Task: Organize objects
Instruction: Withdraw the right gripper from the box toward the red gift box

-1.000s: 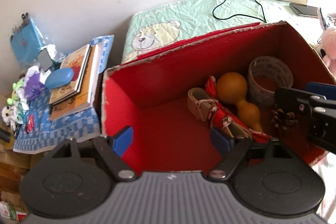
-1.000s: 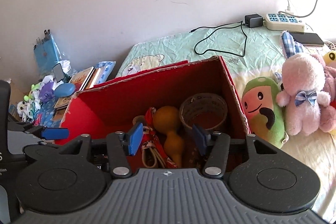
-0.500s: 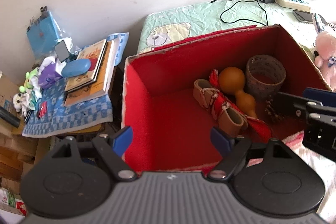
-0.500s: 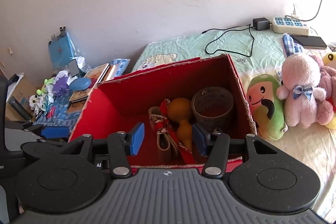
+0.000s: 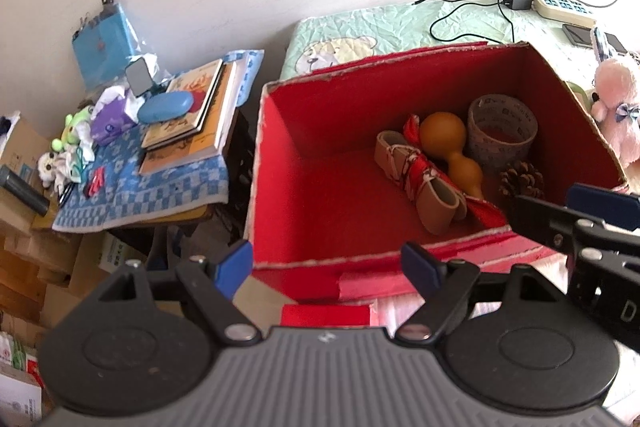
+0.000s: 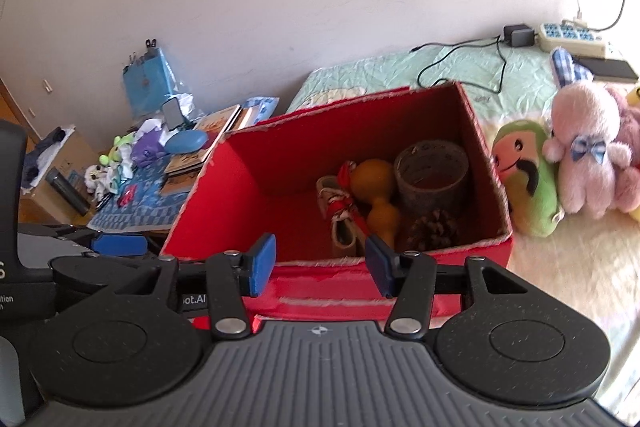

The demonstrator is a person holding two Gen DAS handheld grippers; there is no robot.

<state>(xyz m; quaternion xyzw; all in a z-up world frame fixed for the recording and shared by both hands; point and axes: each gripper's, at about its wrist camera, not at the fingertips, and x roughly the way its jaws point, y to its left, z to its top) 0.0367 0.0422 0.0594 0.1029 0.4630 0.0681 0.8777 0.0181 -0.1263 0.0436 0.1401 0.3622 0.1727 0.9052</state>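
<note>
While we hold both tools outside the red box (image 5: pixel 320 187) near its front wall, our left gripper (image 5: pixel 328 263) and right gripper (image 6: pixel 320 263) gape with nothing between the pads. Along the box's right wall lie the gourd (image 5: pixel 444 135), tape roll (image 5: pixel 502 131) and pinecone (image 5: pixel 522 179). The tape's printing is unreadable; we read only "ot.AI" on the gripper.

Plain pale wall (image 6: pixel 280 7) behind, sunlit at right. Bed with green bear-print quilt (image 5: pixel 360 35) against wall. Low side table under blue checked cloth (image 5: pixel 152 195) beside bed's left edge.
</note>
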